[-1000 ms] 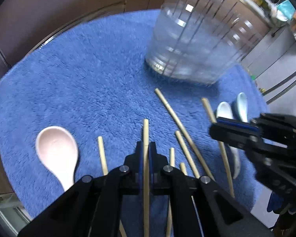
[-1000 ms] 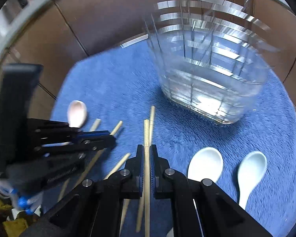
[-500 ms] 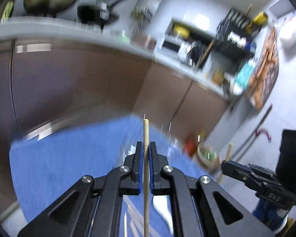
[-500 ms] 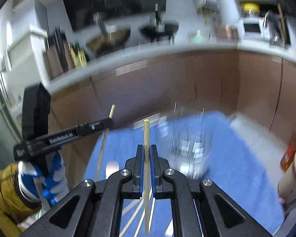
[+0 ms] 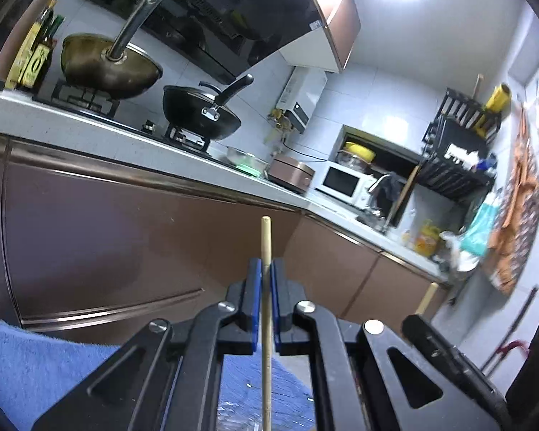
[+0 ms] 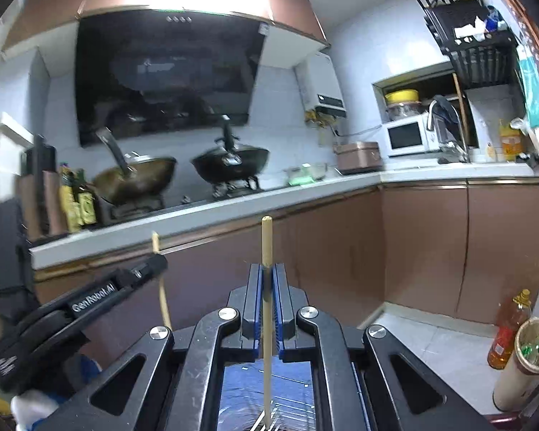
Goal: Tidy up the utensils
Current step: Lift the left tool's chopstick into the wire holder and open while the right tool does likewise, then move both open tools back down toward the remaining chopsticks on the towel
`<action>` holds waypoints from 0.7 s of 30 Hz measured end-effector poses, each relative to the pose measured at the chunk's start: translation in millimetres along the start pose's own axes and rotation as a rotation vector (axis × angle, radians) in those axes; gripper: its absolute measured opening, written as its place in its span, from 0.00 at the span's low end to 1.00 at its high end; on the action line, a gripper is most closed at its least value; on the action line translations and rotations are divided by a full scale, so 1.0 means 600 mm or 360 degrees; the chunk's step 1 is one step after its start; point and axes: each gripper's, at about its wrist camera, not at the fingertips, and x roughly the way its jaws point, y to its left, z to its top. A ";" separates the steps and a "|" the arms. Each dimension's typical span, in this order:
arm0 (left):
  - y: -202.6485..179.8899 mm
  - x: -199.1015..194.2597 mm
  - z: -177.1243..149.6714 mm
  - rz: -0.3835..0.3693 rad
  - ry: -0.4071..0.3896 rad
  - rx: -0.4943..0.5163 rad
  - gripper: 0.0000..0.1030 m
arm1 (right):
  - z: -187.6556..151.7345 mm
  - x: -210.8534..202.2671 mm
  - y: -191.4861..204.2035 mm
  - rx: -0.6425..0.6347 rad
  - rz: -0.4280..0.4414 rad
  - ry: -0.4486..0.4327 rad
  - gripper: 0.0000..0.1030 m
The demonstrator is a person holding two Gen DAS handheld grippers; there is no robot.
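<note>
My left gripper (image 5: 266, 269) is shut on a wooden chopstick (image 5: 266, 240), held upright and raised high, with its lower end down between the fingers. My right gripper (image 6: 267, 273) is shut on another wooden chopstick (image 6: 267, 244), also upright. Through the gap below the right fingers I see the rim of the clear plastic utensil holder (image 6: 280, 413), with the chopstick's lower end over it. The left gripper shows at the left of the right wrist view (image 6: 151, 265) with its chopstick (image 6: 160, 280). The right gripper shows at the lower right of the left wrist view (image 5: 413, 319). The spoons are out of view.
A blue towel (image 5: 36, 366) lies below at the lower left. Brown kitchen cabinets (image 6: 424, 244) and a counter with two woks (image 5: 201, 111) stand ahead. A bottle (image 6: 506, 330) and a paper cup (image 6: 524, 362) stand on the floor at the right.
Both grippers have lifted their chopsticks off the towel and tilted upward, so the views now face the kitchen wall. The holder has dropped to below the fingers.
</note>
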 end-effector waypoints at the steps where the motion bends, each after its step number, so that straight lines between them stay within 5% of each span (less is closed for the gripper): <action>1: -0.001 0.016 -0.014 0.0022 0.0003 0.0017 0.05 | -0.017 0.017 -0.005 0.0003 -0.0031 0.0016 0.06; 9: 0.019 0.056 -0.115 0.0163 -0.0001 0.0059 0.06 | -0.124 0.039 -0.030 0.0012 -0.0086 0.0146 0.07; 13: 0.029 0.055 -0.146 0.0149 0.0061 0.0099 0.11 | -0.147 0.023 -0.034 0.0010 -0.0082 0.0222 0.31; 21: 0.020 -0.038 -0.095 0.0056 0.0043 0.0186 0.26 | -0.108 -0.066 -0.025 -0.0001 -0.0092 0.0205 0.36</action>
